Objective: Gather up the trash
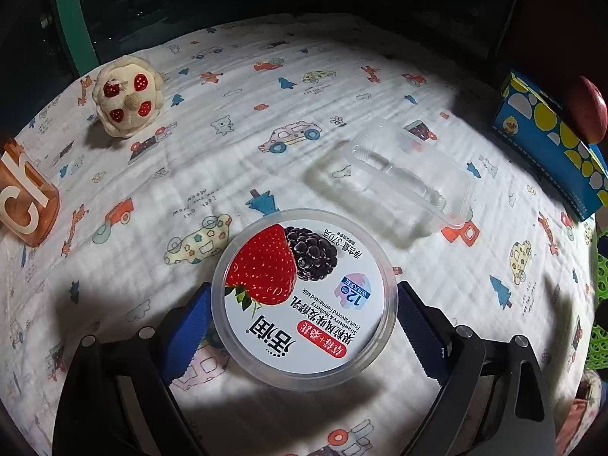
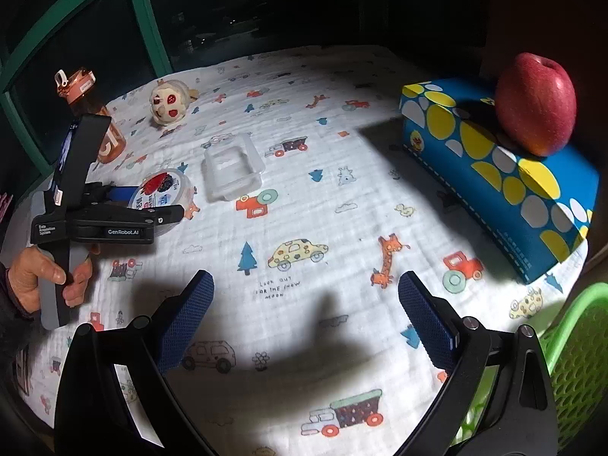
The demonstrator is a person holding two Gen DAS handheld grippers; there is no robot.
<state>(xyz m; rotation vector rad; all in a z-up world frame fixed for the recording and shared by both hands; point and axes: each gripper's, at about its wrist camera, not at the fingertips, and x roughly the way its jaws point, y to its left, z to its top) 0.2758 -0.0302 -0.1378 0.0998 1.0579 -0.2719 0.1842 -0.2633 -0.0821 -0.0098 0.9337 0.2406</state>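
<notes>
The left hand-held gripper [image 1: 304, 315] has its blue-padded fingers spread either side of a round, clear-lidded yogurt tub printed with a strawberry and mulberry [image 1: 304, 298]; whether the pads touch the tub cannot be told. The tub stands on the table's white cartoon-print cloth [image 1: 235, 144], near an empty clear plastic rectangular tray [image 1: 399, 186]. The right hand-held gripper [image 2: 304, 317] is released, grasping nothing. A red apple [image 2: 535, 104] rests on a blue dotted tissue box [image 2: 505, 190].
</notes>
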